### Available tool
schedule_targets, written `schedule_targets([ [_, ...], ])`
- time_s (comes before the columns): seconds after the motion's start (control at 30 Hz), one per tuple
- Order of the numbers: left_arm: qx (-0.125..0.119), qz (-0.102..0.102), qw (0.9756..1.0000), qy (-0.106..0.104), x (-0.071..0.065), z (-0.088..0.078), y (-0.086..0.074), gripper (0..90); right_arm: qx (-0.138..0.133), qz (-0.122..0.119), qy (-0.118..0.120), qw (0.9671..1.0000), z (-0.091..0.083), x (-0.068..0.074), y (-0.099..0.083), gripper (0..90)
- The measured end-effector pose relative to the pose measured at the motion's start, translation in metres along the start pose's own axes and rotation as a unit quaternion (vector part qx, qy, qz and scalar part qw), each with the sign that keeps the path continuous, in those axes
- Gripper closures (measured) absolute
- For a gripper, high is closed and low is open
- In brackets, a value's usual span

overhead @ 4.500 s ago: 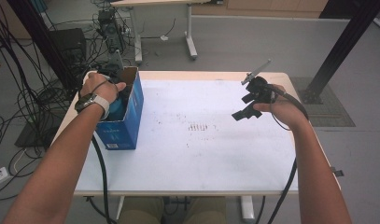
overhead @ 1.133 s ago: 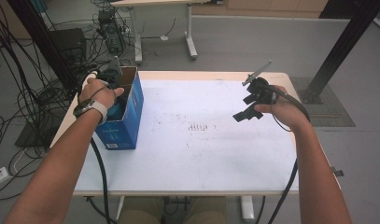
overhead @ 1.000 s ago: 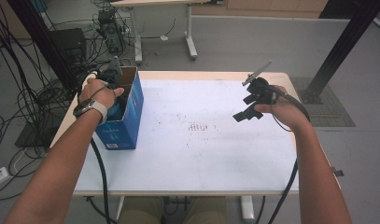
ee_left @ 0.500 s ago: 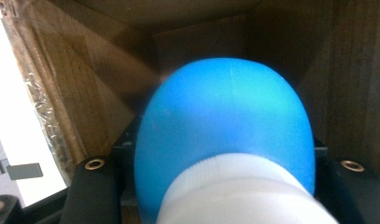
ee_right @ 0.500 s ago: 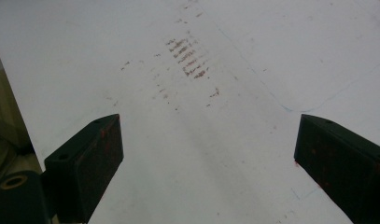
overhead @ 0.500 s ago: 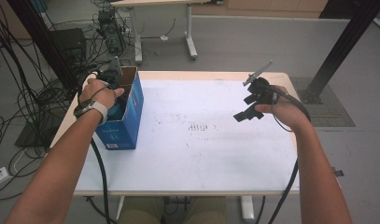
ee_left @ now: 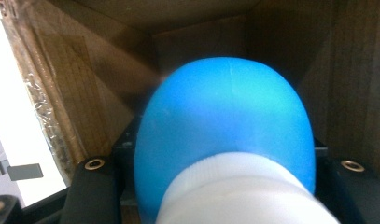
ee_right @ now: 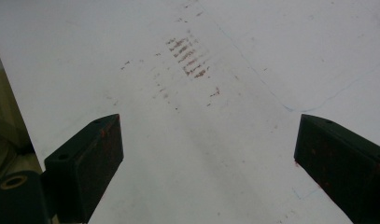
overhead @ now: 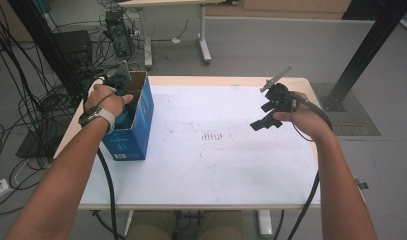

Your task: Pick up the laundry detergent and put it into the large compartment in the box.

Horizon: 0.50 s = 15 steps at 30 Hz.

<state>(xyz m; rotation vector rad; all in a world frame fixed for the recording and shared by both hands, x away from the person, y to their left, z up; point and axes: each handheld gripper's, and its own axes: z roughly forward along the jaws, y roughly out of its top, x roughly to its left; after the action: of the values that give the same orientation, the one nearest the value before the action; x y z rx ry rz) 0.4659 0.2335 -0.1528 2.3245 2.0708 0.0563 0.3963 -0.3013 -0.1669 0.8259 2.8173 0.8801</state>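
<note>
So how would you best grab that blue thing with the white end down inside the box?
Probably from above, through the box's open top, since walls close every other side. Clamp across the blue object near its white ribbed end, where the left gripper holds it.

Black tools (ee_right: 206, 158) with trailing black cables; white wristband on left wrist (overhead: 107, 116).

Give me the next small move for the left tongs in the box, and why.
Probably lift straight up: the left tongs are shut on the blue bottle, deep between the blue box's cardboard walls. The right tongs hang open over the table.
</note>
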Motion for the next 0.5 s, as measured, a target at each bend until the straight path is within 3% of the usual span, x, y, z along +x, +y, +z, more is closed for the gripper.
schedule_targets([
  [0.5,-0.004,0.001,1.0,-0.005,0.002,-0.0001,-0.0012,37.6,0.001,0.002,-0.001,1.0,-0.0004,0.0002,-0.001,7.9],
])
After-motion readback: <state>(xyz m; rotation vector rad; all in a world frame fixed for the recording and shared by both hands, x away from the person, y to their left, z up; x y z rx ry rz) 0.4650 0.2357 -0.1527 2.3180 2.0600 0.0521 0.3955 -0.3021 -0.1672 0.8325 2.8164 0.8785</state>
